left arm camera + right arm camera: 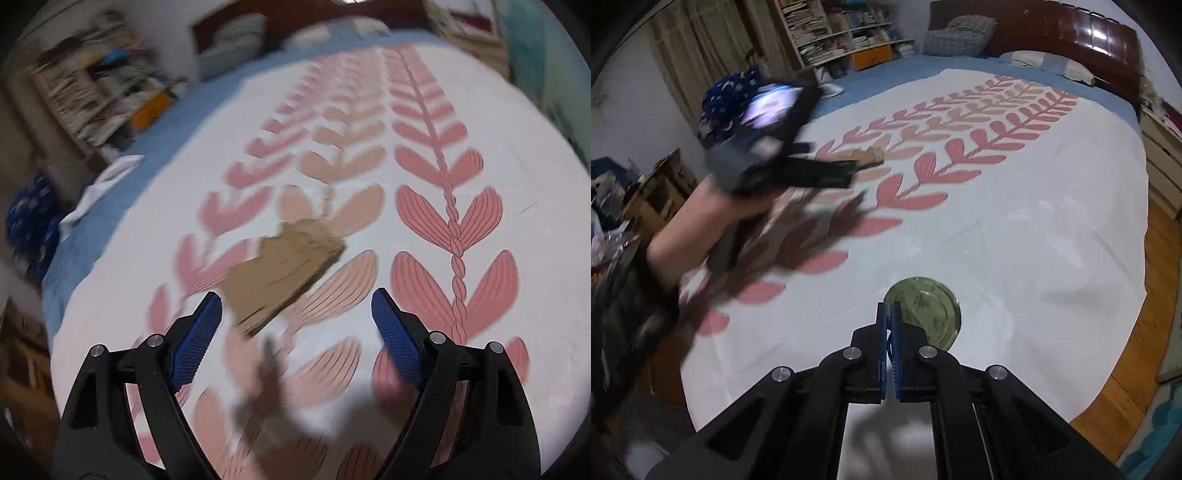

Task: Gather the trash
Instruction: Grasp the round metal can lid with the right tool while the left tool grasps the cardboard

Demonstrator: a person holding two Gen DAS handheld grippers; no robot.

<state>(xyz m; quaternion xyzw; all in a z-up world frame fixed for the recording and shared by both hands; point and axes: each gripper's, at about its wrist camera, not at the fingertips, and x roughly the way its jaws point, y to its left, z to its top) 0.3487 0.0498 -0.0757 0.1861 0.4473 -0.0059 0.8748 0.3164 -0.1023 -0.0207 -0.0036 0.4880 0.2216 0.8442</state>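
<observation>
A white bedspread (517,240) carries rows of leaf shapes in coral pink and pale peach, finely lined in dark strokes. Under it lies a plain sky-blue sheet (159,147). A tan-brown torn piece of cardboard (280,273) lies on the leaves. The round translucent olive-green lid (929,314) looks mottled. The headboard (1052,33) is glossy reddish-brown wood.
</observation>
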